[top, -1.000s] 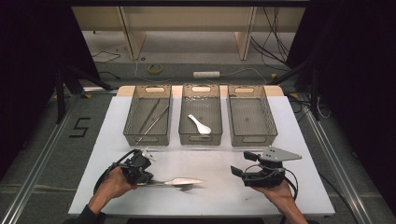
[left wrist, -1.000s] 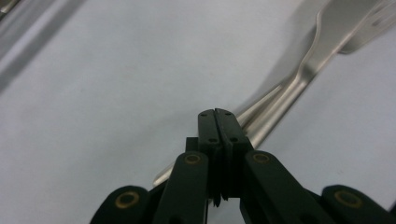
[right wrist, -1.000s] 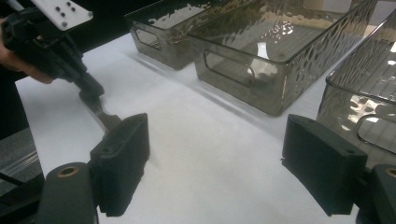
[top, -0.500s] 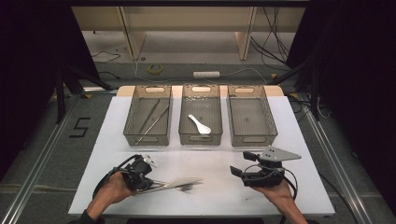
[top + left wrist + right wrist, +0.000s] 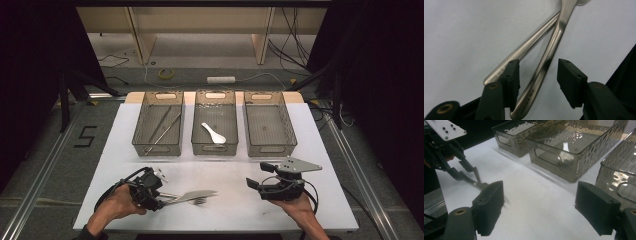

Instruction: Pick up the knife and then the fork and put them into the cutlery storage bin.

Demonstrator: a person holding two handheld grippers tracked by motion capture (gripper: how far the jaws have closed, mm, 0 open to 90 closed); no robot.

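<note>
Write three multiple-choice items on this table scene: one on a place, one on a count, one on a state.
1. Where does the white plastic spoon lie?
A. In the left bin
B. In the right bin
C. In the middle bin

2. How many smoky see-through plastic bins stand in the row?
A. Three
B. Two
C. Four

3. How is the right claw?
A. Shut on a fork
B. Open, with nothing between its jaws
C. Shut on a bin's rim

Key:
1 C, as the high view shows the spoon on the floor of the middle bin.
2 A, as three bins stand side by side across the far part of the table.
3 B, as the right gripper view shows the two black pads wide apart with bare table between them.
</note>
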